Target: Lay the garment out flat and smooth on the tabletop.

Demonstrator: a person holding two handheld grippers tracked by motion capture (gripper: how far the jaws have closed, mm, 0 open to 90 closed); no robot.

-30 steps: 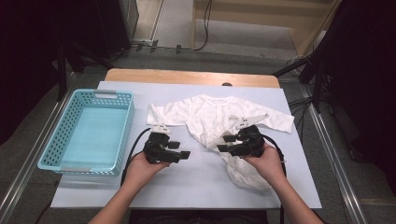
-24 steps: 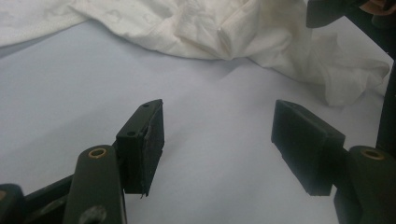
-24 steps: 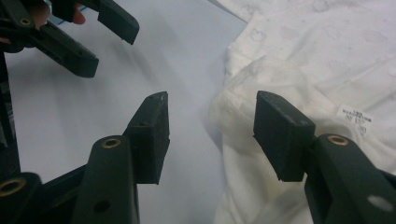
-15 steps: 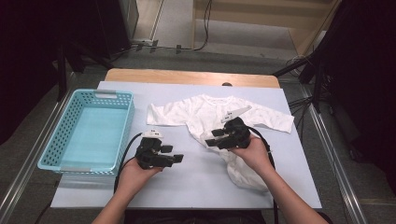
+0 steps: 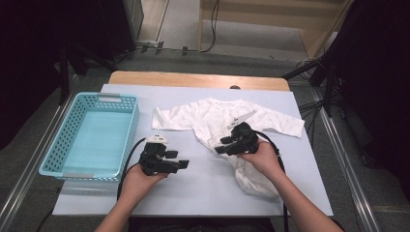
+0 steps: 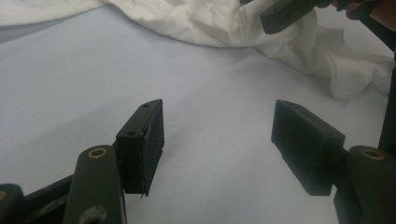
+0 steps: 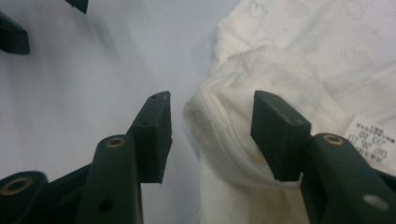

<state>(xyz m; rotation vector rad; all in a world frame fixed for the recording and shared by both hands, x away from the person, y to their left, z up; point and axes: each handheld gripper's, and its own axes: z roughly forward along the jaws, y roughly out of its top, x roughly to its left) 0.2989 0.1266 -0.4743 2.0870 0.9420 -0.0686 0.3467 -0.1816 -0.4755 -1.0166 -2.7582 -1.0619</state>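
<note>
While a white garment (image 5: 220,121) lies spread on the table (image 5: 203,193), its sleeves reaching left and right and its lower part bunched toward the near right, the right gripper (image 5: 220,149) is held over the garment's left edge. Its jaws are parted and have just been closing (a folded hem (image 7: 219,126) sits between them, and no pad is seen pressing on it). A printed label (image 7: 371,135) is seen on the cloth just beside the right jaw. The left gripper (image 5: 185,166) is held released over bare table, near the garment but apart from it, with nothing between its pads (image 6: 144,140). A blue basket (image 5: 58,150) is set at the far left.
</note>
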